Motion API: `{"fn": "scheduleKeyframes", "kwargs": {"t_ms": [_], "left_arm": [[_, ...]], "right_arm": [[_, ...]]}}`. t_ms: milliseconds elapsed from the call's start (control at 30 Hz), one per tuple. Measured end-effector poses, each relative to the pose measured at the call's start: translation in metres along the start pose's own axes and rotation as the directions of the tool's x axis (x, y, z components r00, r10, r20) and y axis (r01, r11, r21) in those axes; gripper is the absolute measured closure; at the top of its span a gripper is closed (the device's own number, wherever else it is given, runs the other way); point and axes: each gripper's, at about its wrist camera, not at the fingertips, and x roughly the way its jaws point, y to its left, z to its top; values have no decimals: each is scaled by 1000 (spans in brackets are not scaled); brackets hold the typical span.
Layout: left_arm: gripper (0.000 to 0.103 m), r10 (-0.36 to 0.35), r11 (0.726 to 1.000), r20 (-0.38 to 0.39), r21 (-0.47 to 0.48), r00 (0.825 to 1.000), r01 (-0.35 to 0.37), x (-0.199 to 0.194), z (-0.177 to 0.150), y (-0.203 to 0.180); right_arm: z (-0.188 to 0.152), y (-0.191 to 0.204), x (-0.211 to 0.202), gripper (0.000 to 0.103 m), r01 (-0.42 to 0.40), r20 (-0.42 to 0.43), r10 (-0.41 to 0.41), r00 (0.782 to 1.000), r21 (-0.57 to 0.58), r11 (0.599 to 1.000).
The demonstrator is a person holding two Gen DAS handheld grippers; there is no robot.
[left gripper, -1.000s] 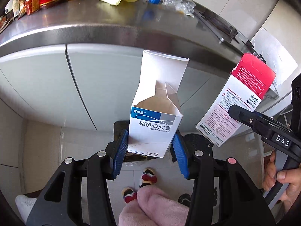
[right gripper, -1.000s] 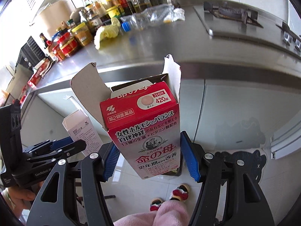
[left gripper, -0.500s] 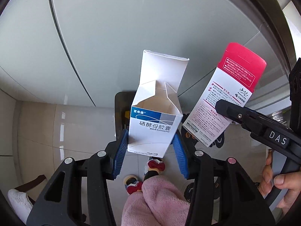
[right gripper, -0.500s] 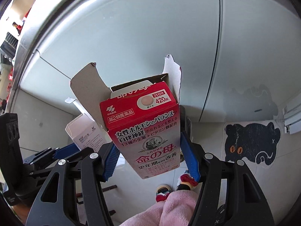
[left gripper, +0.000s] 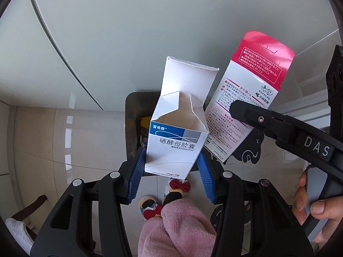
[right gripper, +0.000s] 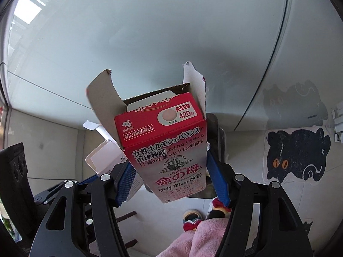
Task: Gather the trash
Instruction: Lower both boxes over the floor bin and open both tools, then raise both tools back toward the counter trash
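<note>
Low in front of pale cabinet doors [left gripper: 128, 32], my left tool [left gripper: 171, 169] points steeply down with the white medicine box [left gripper: 175, 141] between its blue pads [left gripper: 135, 177] — the jaws are opening, the box's lower left corner at the left pad and a sliver of gap showing at the right one, so the box looks loose between them. The box stands with its top flaps open, directly above a dark trash bin [left gripper: 131, 115] on the tiled floor [left gripper: 53, 139], where something yellow shows inside. Just to the right, nearly touching the white box, hangs the red-and-white medicine carton [left gripper: 244, 107], tilted, crossed by a black finger of my right tool; my right hand [left gripper: 313, 203] grips the handle at the frame's edge. From the right wrist, the same carton [right gripper: 171, 147] sits between the blue pads of my right tool [right gripper: 173, 182] — those jaws are opening as well, with daylight on both sides of the carton — its torn top flaps splayed. Farther right, a black cat-shaped mat [right gripper: 298, 154] lies on the floor. Below, pink fleece trousers [left gripper: 175, 231] and slippers with red bows [left gripper: 178, 187].
</note>
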Motion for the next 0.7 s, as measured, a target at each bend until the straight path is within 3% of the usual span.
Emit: {"fn": "scheduleKeyframes", "kwargs": {"t_ms": [33,133,433,700], "left_arm": [[44,7,1000,-16,-9,1000,-7,1,-2,0],[40,38,999,-20,6,999,-38,0,2,0],[37,24,1000,-12,-14,1000,-24,-25,14,5],[33,3,1000,43,-15,999,-2,-79,27,-5]], "right_arm": [[2,-2,2,30,-12,-6,12,1000,12,1000],[8,-4,-1,13,-16,10,16,1000,37,999],[29,12,-27,14,-7,30,6,1000,14,1000],[32,37,-92,14,-19,91,19,996,-7,1000]]}}
